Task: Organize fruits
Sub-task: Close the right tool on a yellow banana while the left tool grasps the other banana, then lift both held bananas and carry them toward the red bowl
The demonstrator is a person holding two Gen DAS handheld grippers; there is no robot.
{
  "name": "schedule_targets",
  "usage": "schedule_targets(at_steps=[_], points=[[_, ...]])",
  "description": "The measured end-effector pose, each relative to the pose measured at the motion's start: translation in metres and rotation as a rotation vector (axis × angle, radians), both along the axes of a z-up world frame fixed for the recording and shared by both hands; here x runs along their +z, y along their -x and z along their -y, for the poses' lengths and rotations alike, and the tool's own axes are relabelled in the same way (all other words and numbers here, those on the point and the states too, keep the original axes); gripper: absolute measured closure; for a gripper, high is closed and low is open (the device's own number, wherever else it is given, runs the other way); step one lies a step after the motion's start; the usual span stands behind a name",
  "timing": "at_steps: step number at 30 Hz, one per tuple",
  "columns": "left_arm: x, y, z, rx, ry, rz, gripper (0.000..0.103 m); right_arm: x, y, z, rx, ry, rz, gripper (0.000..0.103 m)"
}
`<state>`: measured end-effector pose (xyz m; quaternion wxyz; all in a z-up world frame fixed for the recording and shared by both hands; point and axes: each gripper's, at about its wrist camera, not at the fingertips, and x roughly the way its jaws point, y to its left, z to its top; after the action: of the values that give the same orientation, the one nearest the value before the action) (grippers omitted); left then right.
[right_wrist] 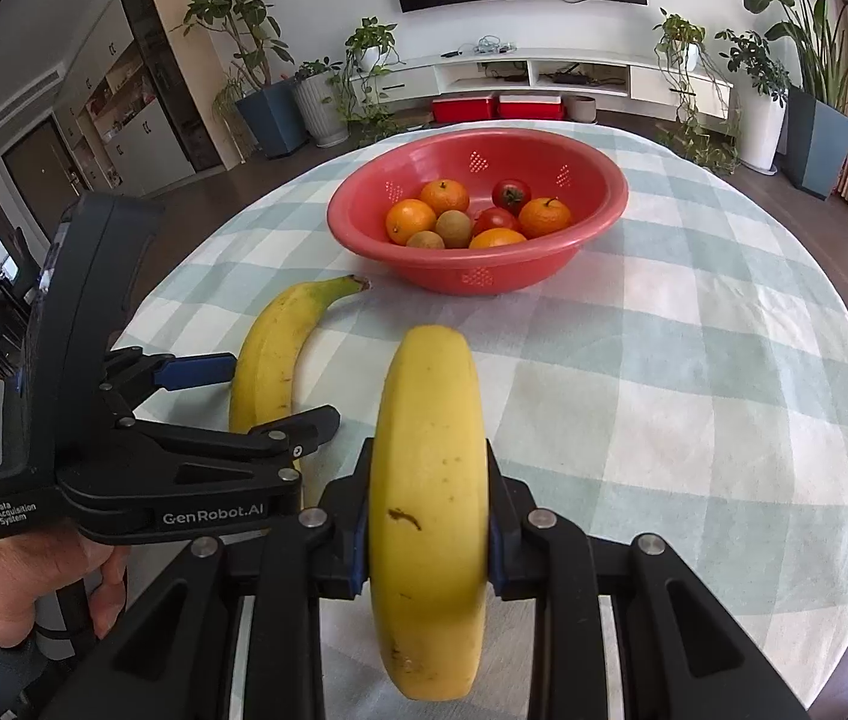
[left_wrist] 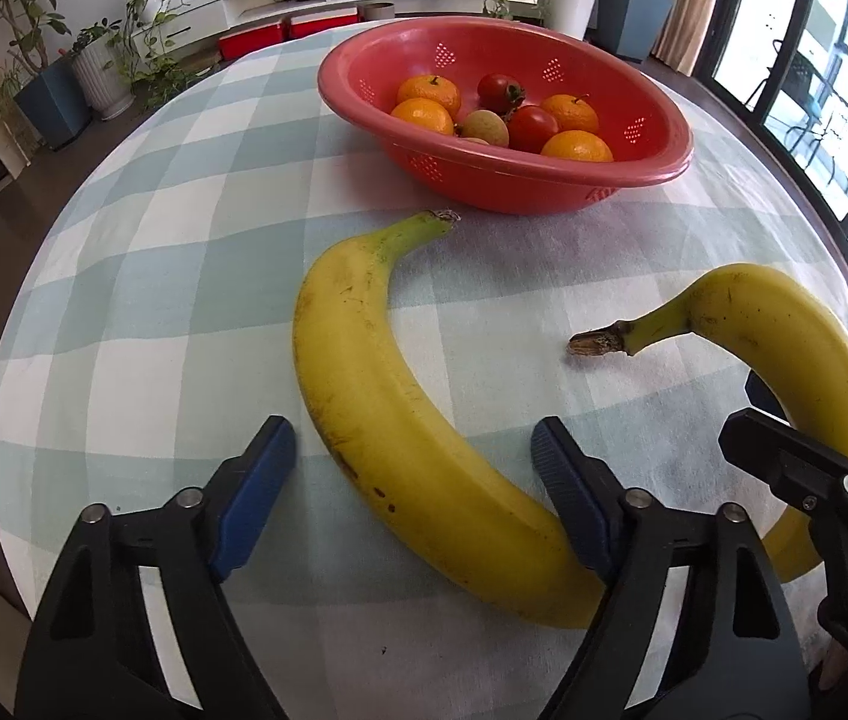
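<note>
1. The right hand-held gripper [right_wrist: 428, 531] is pinching one banana [right_wrist: 428, 480] across its middle, pads on both flanks so the curve cannot roll; it looks to be off the bench [right_wrist: 694, 420], though I cannot be sure.
2. The second banana [left_wrist: 375, 396] lies flat on the bench between the spread fingers of the left hand-held gripper [left_wrist: 411, 462], apparently lined up for a grasp.
3. The red colander [left_wrist: 652, 174], just beyond the stem, holds oranges, tomatoes and small green-brown fruit, likely where both bananas go.
</note>
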<state>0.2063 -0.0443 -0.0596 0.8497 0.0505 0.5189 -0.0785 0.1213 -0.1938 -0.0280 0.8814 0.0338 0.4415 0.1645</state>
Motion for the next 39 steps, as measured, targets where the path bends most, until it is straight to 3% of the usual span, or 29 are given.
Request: schedule_targets(at_steps=[5,8,10,12,13,15,18,20,23,39], points=[[0.004,-0.002,0.002,-0.055,-0.042,0.003,0.054,-0.001,0.002,0.003,-0.007,0.000,0.007,0.072],[0.009,0.001,-0.002,-0.079,-0.087,0.015,0.060,-0.002,0.003,0.002,-0.009,0.008,0.008,0.072],[0.008,0.001,-0.003,-0.087,-0.116,0.006,0.057,-0.002,0.003,0.002,-0.007,0.009,0.007,0.072],[0.006,-0.002,-0.004,-0.079,-0.151,0.007,0.044,-0.003,0.003,0.002,-0.006,0.012,0.006,0.072],[0.005,-0.002,-0.003,-0.073,-0.190,0.020,0.032,-0.004,0.003,0.002,-0.006,0.012,0.004,0.072],[0.005,-0.003,-0.001,-0.091,-0.209,0.031,0.032,-0.006,0.003,0.003,-0.011,0.014,-0.008,0.072],[0.004,-0.007,-0.005,-0.120,-0.163,0.011,0.048,-0.011,0.001,0.005,-0.029,0.025,-0.036,0.071],[0.005,-0.009,-0.002,-0.141,-0.143,-0.002,0.065,-0.012,0.002,0.006,-0.039,0.032,-0.039,0.071],[0.005,-0.008,0.002,-0.158,-0.175,0.012,0.068,-0.013,0.002,0.008,-0.042,0.023,-0.044,0.071],[0.008,0.007,-0.018,-0.150,-0.071,0.014,0.072,-0.017,0.000,0.021,-0.057,-0.081,-0.083,0.072]])
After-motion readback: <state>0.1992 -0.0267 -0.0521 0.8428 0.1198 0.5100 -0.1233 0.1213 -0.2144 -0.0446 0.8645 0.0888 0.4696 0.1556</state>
